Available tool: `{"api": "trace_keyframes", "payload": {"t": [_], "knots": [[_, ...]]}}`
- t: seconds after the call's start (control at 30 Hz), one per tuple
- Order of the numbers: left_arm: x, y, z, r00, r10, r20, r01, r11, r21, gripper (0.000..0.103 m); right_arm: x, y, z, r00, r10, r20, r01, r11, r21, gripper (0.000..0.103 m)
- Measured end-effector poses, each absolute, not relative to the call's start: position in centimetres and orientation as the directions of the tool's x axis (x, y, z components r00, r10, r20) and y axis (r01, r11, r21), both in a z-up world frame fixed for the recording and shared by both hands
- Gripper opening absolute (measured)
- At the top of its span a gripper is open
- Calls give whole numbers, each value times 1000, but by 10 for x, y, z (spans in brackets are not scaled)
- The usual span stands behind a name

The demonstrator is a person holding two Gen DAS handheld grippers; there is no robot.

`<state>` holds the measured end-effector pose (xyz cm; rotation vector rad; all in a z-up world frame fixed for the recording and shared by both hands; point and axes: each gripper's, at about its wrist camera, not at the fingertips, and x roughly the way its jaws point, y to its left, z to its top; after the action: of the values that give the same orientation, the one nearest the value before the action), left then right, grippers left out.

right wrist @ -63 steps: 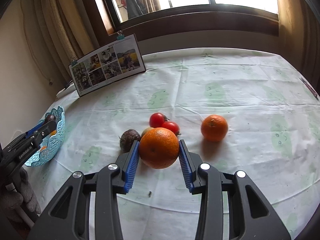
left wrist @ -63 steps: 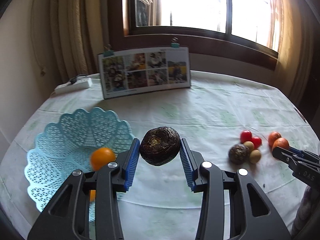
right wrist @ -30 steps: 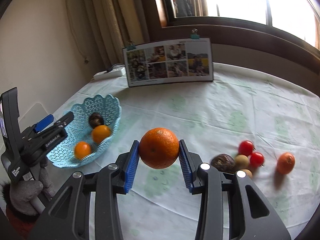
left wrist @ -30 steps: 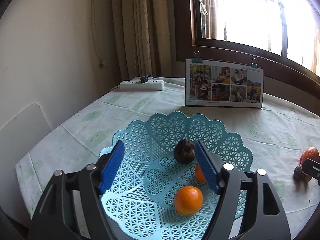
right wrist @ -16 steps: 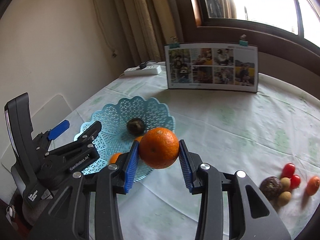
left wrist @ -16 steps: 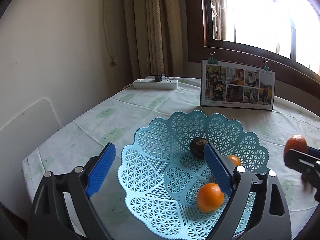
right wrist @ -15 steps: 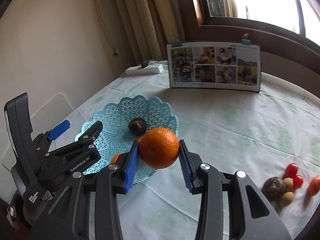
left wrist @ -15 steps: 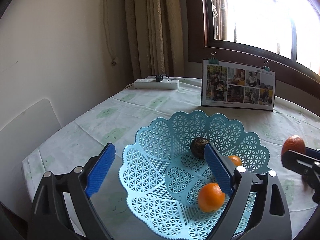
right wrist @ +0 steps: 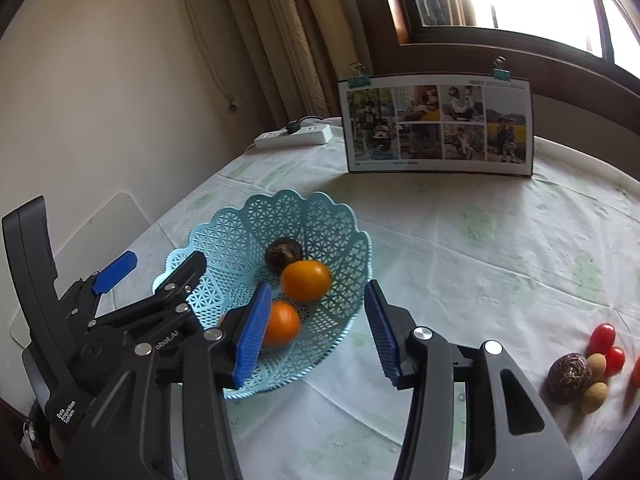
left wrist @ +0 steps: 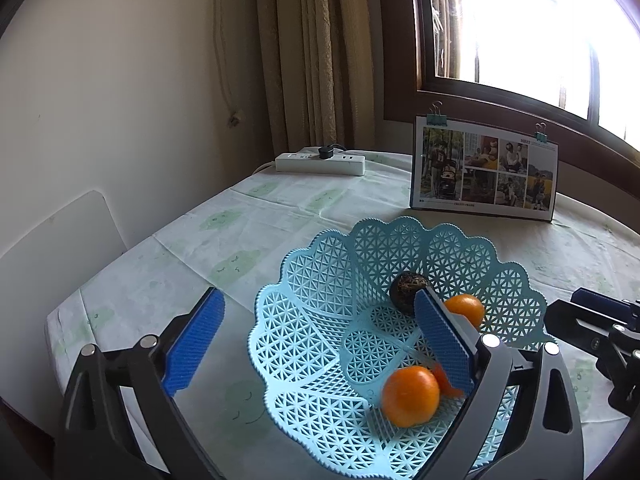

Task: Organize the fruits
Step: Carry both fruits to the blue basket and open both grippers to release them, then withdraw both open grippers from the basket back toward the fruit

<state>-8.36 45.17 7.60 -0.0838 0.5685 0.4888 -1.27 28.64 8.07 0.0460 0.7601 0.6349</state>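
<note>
You are in a home, at a dining table (right wrist: 500,240) by a window (left wrist: 520,20). A pale cloth printed with green clouds covers it. Beige curtains (left wrist: 312,52) hang at twelve o'clock. At one o'clock stands a board of family photos (right wrist: 438,128) held by binder clips. A white power strip (left wrist: 320,163) lies at eleven o'clock, near the plain wall (left wrist: 120,100).

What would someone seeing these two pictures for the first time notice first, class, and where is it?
The pale blue lattice basket at the table's left end stands out, holding bright oranges and one dark, rough fruit. The right gripper hangs open above it. Behind stands a clipped photo board under the window; small fruits wait far right.
</note>
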Motion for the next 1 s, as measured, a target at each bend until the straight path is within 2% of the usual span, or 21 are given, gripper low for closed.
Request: {"api": "trace_keyframes", "payload": {"t": [0.17, 0.43, 1.0], "knots": [[-80, 445, 76, 731, 417, -540, -457, 887, 67, 100, -11, 269, 77, 572, 526, -629, -474, 838, 270, 63], [-74, 433, 75, 732, 406, -547, -434, 897, 85, 100, -4, 234, 68, 598, 477, -644, -386, 876, 290, 67], [-58, 381, 81, 766, 343, -544, -333, 935, 121, 100, 1, 151, 60, 661, 382, -646, -225, 922, 316, 67]]}}
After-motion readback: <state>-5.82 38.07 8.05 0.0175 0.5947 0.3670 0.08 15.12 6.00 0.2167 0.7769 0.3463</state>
